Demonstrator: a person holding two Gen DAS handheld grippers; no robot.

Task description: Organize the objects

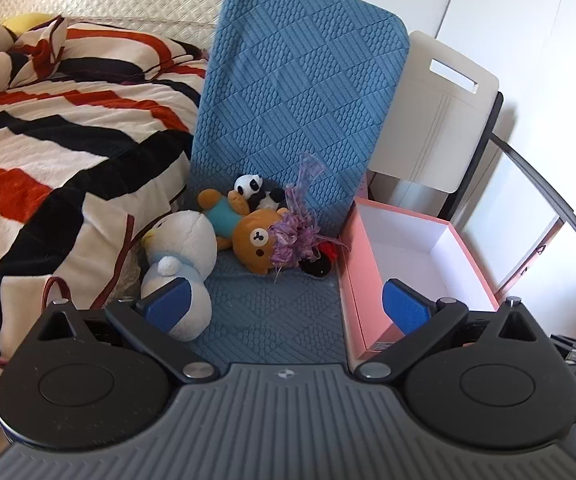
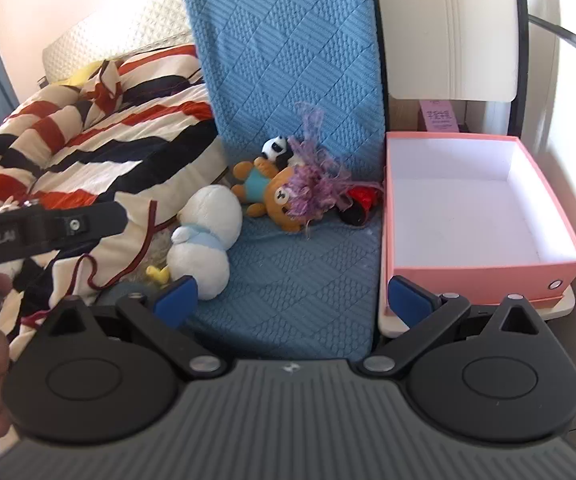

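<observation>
Several soft toys lie on a blue knitted chair cover [image 1: 272, 320] [image 2: 288, 280]: a white duck [image 1: 180, 264] [image 2: 206, 240], a brown bear in a blue top [image 1: 248, 236] [image 2: 276, 192], a small panda [image 1: 254, 192] [image 2: 276, 146], a purple yarn tuft [image 1: 292, 236] [image 2: 316, 188] and a red-and-black toy [image 1: 322, 260] [image 2: 358, 204]. An open, empty pink box [image 1: 420, 264] [image 2: 472, 208] stands to their right. My left gripper [image 1: 286, 308] is open, empty, short of the toys. My right gripper [image 2: 292, 300] is open and empty, in front of the seat.
A bed with a red, black and white striped blanket [image 1: 48, 152] [image 2: 88, 140] lies on the left, touching the chair. A white chair back [image 1: 440, 112] [image 2: 448, 40] stands behind the box. The left gripper's handle and the hand holding it [image 2: 28, 228] show at the right wrist view's left edge.
</observation>
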